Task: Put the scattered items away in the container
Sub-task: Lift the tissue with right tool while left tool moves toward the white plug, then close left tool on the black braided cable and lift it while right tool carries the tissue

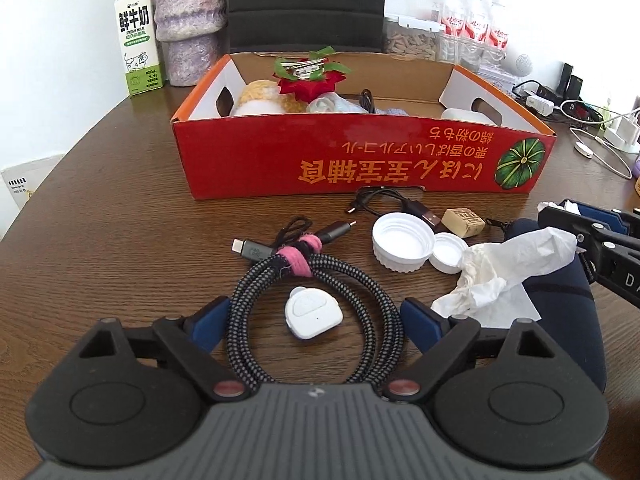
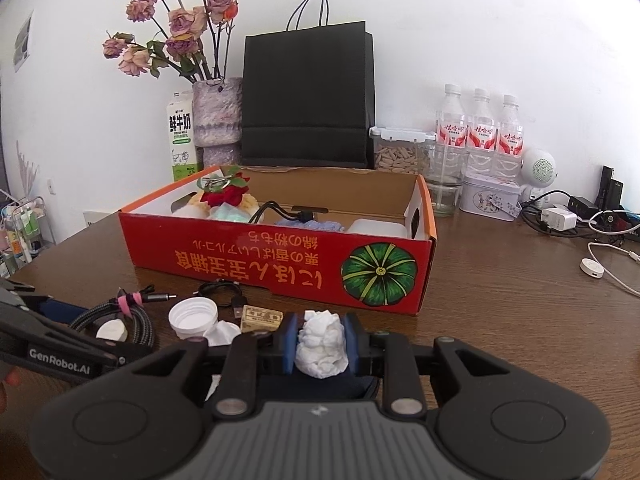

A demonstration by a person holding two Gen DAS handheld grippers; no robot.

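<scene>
A red cardboard box point(image 1: 360, 160) stands on the wooden table, also in the right wrist view point(image 2: 280, 264), holding a red flower clip, yarn items and a cable. My left gripper point(image 1: 316, 320) is open, its jaws on either side of a coiled braided cable point(image 1: 308, 300) with a white earbud case point(image 1: 314, 312) inside the coil. My right gripper point(image 2: 320, 344) is shut on a crumpled white tissue point(image 2: 320, 344), which also shows in the left wrist view point(image 1: 508, 268). Two white lids point(image 1: 402, 244), a thin black USB cable point(image 1: 384, 204) and a small wrapped box point(image 1: 464, 222) lie before the red box.
A milk carton point(image 1: 138, 40), a vase of dried roses point(image 2: 216, 120), a black paper bag point(image 2: 308, 100), water bottles point(image 2: 480, 128), a jar, a tin and chargers with cords point(image 2: 580, 216) stand behind and right of the box. A dark blue pouch point(image 1: 560, 304) lies under the tissue.
</scene>
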